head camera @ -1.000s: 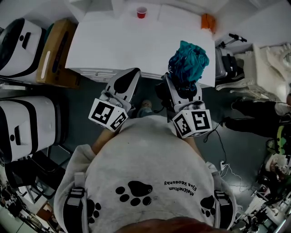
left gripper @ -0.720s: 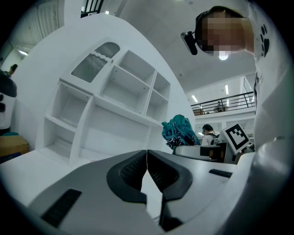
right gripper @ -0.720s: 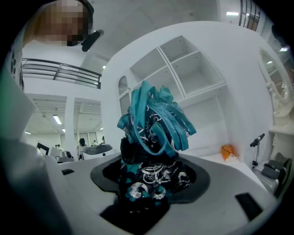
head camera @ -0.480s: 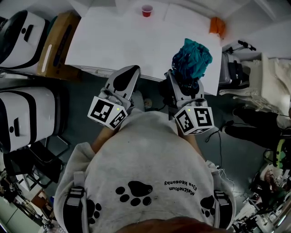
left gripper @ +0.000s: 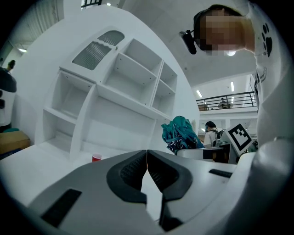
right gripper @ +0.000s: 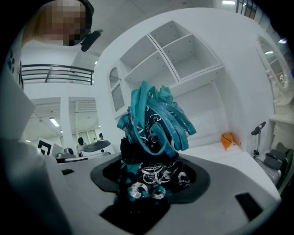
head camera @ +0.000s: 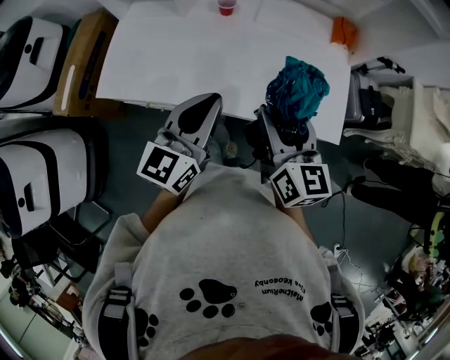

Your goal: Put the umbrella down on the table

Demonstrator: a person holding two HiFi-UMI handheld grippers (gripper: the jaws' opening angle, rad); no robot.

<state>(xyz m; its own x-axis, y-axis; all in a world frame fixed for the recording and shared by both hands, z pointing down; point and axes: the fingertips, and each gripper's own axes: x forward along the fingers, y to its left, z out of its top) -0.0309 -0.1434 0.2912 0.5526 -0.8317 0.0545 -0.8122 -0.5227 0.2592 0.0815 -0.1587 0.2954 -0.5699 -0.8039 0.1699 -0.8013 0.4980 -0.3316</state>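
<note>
"Teal umbrella (head camera: 297, 90), where is it?"
"Folded and bunched, clamped in my right gripper (head camera: 283, 133). Jaws clenched on the dark patterned lower part, teal folds sticking out past the tips. In the head view it overlaps the near edge of the white surface (head camera: 211, 56), about 5 o'clock on it. Touching or not, I can't tell."
"Left gripper (head camera: 199, 107)?"
"At 9 o'clock from the right one, tips over the same near edge. Jaws pressed together at the tips, nothing between them."
"Anything else?"
"Red cup (head camera: 226, 7) at 12 o'clock by the far edge, orange thing (head camera: 343, 31) at 2 o'clock near the far corner, both well apart from the umbrella. White shelf unit (left gripper: 115, 92) behind the surface."
</note>
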